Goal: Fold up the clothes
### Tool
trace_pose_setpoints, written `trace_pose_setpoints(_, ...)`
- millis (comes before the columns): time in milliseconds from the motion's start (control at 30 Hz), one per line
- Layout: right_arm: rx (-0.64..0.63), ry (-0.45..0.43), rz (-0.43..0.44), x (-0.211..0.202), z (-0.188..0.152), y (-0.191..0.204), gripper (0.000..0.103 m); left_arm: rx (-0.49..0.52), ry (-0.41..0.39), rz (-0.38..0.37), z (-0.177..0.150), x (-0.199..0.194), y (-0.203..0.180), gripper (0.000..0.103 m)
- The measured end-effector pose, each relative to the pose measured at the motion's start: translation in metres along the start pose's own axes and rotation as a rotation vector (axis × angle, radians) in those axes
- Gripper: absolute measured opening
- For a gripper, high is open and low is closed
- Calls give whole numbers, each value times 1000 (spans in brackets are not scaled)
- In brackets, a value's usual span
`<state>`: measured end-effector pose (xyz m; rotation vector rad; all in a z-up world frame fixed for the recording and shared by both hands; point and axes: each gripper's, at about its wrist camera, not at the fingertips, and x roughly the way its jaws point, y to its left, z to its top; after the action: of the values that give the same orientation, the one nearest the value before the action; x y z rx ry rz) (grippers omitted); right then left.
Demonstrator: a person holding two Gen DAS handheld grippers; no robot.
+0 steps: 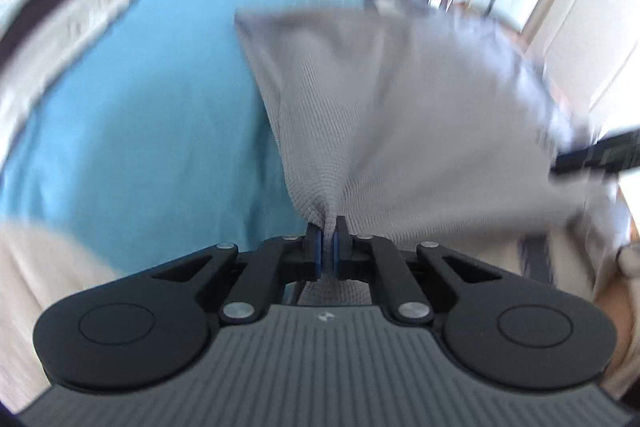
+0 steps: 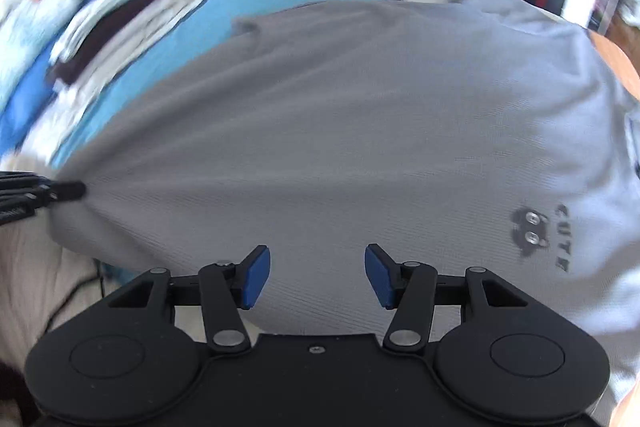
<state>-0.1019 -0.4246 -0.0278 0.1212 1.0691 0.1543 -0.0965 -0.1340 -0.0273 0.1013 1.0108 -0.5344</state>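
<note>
Plainly, the left gripper (image 1: 328,247) was clenched on a bunched edge of the grey shirt (image 2: 340,115), which lay spread over the blue sheet (image 1: 152,115). The right gripper (image 2: 317,277) hung above the shirt, jaws parted, nothing between them, beside a small printed motif (image 2: 530,231).

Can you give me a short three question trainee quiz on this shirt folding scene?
1. True or false: the left tongs are shut on the shirt.
2. The right tongs are: A) open above the shirt, B) clamped on the sheet, C) holding a sock.
3. Fill in: the word printed on the shirt is ____.

Key: 1 true; 2 A; 3 CUTE.
</note>
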Motion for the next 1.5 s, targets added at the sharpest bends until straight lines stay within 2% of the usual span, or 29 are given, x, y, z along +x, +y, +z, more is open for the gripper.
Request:
trace_pose_setpoints(67,-48,22,-38,5,-1,10,58,77,55,51,-1,11,-10,8)
trace_pose_setpoints(133,-71,30,-72,7,-2,13,58,113,45,100,7,11,-18,20)
trace_pose_setpoints(200,-57,21,-84,3,-4,10,58,107,-5,98,22,3,-17,55)
trace_pose_setpoints(233,-36,16,-79,0,-6,7,58,99,-38,84,31,-3,-13,59)
trace_pose_setpoints(367,45,-9,-103,-5,-2,-13,59,38,-119,15,82,-21,10,63)
trace_pose_setpoints(433,74,-22,-137,-6,2,-24,59,-3,-159,-41,114,-9,26,72)
trace_pose_setpoints(500,109,-56,-169,-10,10,-41,59,-63,-169,-78,148,20,49,74)
trace_pose_setpoints(567,167,-106,-199,-17,15,-64,59,-110,-170,-64,178,49,67,74)
trace_pose_setpoints(633,233,-165,-233,-24,16,-92,59,-104,-197,-40,204,78,79,74)
trace_pose_setpoints(733,387,-249,-312,-29,2,-144,60,-119,-203,-20,236,123,92,73)
trace_pose_setpoints(833,576,-241,-425,-27,-23,-194,60,-140,-215,12,255,163,104,73)
trace_pose_setpoints(867,617,-238,-451,-29,-30,-205,60,-149,-217,7,256,175,108,70)
trace_pose_setpoints(967,714,-258,-496,-40,-46,-230,60,-173,-207,-46,251,209,118,1)
trace_pose_setpoints(1000,746,-271,-495,-42,-48,-234,60,-159,-204,-44,248,216,119,0)
trace_pose_setpoints(1067,807,-293,-488,-42,-53,-241,60,-94,-253,70,249,215,116,0)
trace_pose_setpoints(1133,823,-278,-505,-37,-50,-247,60,-56,-326,198,256,204,117,0)
trace_pose_setpoints(1233,790,-240,-577,-26,-43,-248,61,-70,-435,366,268,189,139,0)
trace_pose_setpoints(1267,783,-233,-597,-24,-41,-249,61,-65,-446,423,271,189,146,0)
trace_pose_setpoints(1300,785,-227,-603,-23,-41,-250,61,-101,-422,401,271,192,156,0)
trace_pose_setpoints(1367,802,-224,-601,-25,-45,-254,61,-215,-348,281,268,196,178,0)
trace_pose_setpoints(1433,819,-227,-601,-28,-48,-257,61,-355,-296,105,258,199,195,1)
trace_pose_setpoints(1467,824,-229,-603,-29,-49,-256,61,-382,-269,51,256,201,198,2)
trace_pose_setpoints(1500,829,-230,-606,-30,-49,-257,61,-381,-246,31,255,203,196,2)
